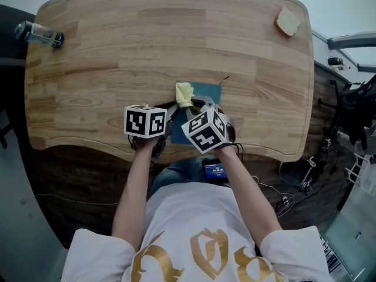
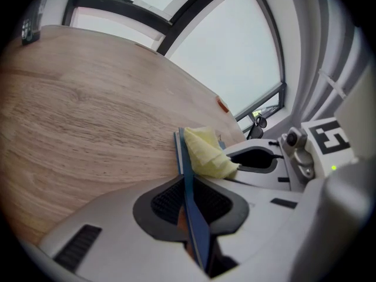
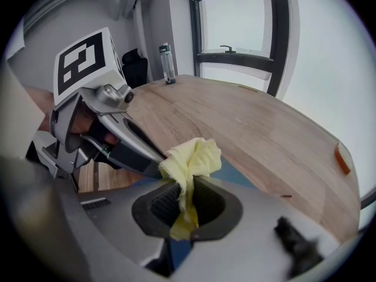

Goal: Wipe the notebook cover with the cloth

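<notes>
The notebook (image 1: pixel 208 93) is pinched in the left claw (image 2: pixel 187 203), the cloth (image 3: pixel 191 157) clamped in the right claw (image 3: pixel 187 207). The wooden desk (image 1: pixel 147 40) is backed by a window (image 3: pixel 235 16).

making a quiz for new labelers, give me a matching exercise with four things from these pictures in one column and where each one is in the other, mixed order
Things:
1. notebook
2. cloth
3. bottle
4. tan piece

Places:
a. far right corner of the table
b. pinched between the fingers of the right gripper
c. far left corner of the table
d. clamped edge-on between the fingers of the left gripper

Pairs: 1-d, 2-b, 3-c, 4-a
</notes>
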### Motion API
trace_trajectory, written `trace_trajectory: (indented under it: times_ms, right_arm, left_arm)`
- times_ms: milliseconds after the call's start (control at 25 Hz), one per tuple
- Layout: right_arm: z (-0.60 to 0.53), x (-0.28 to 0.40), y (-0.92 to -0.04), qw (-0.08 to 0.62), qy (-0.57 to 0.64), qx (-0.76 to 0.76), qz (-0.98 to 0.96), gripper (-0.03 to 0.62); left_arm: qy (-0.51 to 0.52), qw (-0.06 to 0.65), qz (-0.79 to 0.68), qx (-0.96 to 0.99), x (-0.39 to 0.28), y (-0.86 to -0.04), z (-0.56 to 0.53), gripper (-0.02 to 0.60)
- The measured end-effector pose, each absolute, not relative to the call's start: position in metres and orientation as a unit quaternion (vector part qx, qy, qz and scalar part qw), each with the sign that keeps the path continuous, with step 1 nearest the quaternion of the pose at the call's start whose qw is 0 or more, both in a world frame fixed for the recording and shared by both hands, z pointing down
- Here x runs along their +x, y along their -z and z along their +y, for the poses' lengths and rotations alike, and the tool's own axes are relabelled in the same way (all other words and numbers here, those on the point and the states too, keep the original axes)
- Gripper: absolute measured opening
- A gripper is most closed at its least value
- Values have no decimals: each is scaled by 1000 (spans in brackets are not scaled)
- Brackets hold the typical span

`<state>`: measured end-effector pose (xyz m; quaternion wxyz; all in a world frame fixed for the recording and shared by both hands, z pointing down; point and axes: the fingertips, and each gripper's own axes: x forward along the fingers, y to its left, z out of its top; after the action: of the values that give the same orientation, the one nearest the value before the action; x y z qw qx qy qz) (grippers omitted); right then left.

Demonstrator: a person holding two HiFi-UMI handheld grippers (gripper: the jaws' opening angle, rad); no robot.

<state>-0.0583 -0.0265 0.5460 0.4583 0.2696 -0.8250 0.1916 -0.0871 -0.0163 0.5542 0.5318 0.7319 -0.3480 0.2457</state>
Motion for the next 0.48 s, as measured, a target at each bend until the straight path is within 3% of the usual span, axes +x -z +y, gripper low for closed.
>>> trace_trajectory:
  times_ms: [480]
  right_arm:
    - [5,-64,-547,471,-174,247,-829,41]
  left_arm:
    - [-229,521,-361,738,-88,-551,-18,55]
